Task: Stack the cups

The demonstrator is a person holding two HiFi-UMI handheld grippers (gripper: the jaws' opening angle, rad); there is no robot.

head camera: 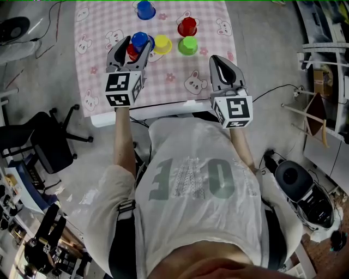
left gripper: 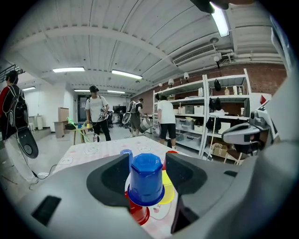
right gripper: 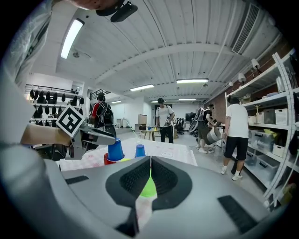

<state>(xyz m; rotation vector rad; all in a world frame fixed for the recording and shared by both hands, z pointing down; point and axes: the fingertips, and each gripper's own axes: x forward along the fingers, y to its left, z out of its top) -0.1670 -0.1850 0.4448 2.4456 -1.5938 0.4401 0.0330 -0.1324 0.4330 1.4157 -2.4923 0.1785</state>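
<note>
An upside-down blue cup (left gripper: 146, 179) stands between the jaws of my left gripper (head camera: 135, 44), which is shut on it. It sits over an upside-down red cup (left gripper: 138, 213), and I cannot tell how far it is nested on it. A yellow cup (head camera: 162, 44) is just to the right, then a green cup (head camera: 188, 46). Farther back stand a second red cup (head camera: 187, 25) and a second blue cup (head camera: 145, 10). My right gripper (head camera: 222, 66) is shut and empty near the table's front edge, with the green cup (right gripper: 149, 186) showing beyond its jaws.
The cups stand on a table with a pink checked cloth (head camera: 103, 38). A black office chair (head camera: 46, 144) is on the floor to the left, and shelving (head camera: 324, 82) is to the right. Several people (right gripper: 164, 122) stand beyond the table's far end.
</note>
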